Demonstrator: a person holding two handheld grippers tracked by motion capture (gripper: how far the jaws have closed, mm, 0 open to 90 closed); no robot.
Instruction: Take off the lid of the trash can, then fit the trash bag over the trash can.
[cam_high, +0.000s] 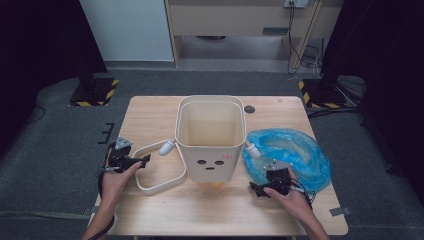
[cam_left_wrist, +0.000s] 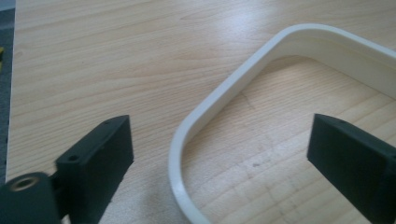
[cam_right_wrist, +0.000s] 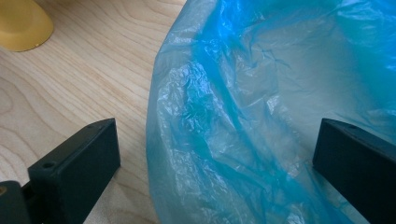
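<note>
— What is in hand here?
— A crumpled blue bin bag (cam_high: 290, 152) lies on the worktop (cam_high: 150, 112) just right of an open cream bin (cam_high: 211, 137), and the bin's loose rim ring (cam_high: 156, 175) lies flat on its left. The right hand-held gripper (cam_high: 259, 189) sits at the bag's near edge, jaws spread wide with plastic between them but nothing pinched, as the right gripper view shows (cam_right_wrist: 243, 140).

— And the other one?
— The left hand-held gripper (cam_high: 145, 160) is likewise released, its jaws straddling the ring's curved corner (cam_left_wrist: 187, 140) without touching it.

— Why that layout?
— Judging by it, the ring is off so a liner can be draped over the bin's mouth and then clamped; bag and ring flank the bin, one for each hand. The bin's painted face looks toward the person.

— What is the yellow thing?
— A small piece (cam_right_wrist: 21, 23) at the bin's foot; I cannot tell.
</note>
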